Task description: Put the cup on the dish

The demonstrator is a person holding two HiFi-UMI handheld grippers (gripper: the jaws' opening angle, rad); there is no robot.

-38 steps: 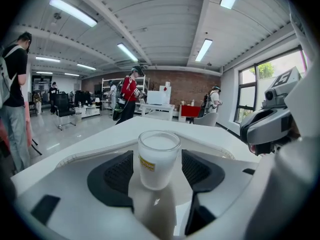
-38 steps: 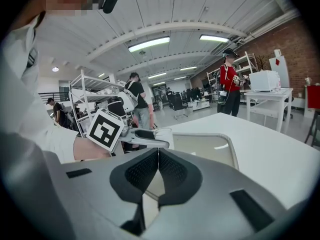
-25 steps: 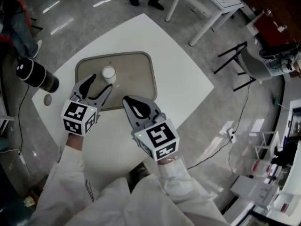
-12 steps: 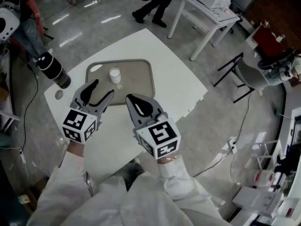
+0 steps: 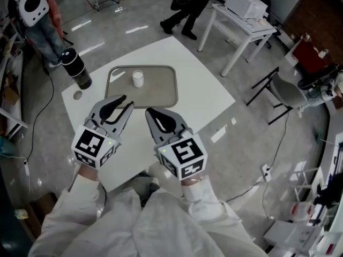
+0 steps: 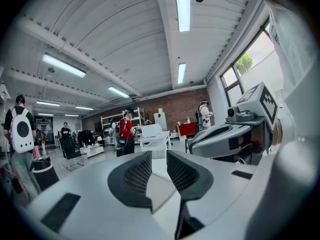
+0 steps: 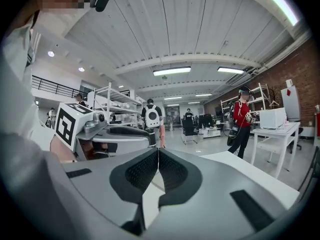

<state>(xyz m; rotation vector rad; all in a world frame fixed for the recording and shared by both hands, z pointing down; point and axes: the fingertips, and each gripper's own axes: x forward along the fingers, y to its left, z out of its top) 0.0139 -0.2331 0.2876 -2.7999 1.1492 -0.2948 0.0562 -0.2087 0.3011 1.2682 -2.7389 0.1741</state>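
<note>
A small white cup (image 5: 138, 78) stands upright on a grey-tan tray (image 5: 161, 90) at the far side of the white table (image 5: 203, 98). Both grippers hover side by side over the near half of the table, well short of the tray. The left gripper (image 5: 127, 100) has a narrow gap between its jaws, which are closing with nothing between them; the gap shows in the left gripper view (image 6: 159, 161). The right gripper (image 5: 149, 112) is shut and empty, its pads meeting in the right gripper view (image 7: 158, 156). Both gripper views look out level over the room, so neither shows the cup.
A small round disc (image 5: 78, 95) lies on the table left of the tray. A dark cylinder (image 5: 75, 68) stands by the table's far left corner. Another white table (image 5: 244, 12), a chair (image 5: 286, 92) and people standing are further off.
The left jaws have narrowed from wide open to a slim gap. The head view has pulled back, so the table and tray look smaller. Both grippers remain side by side.
</note>
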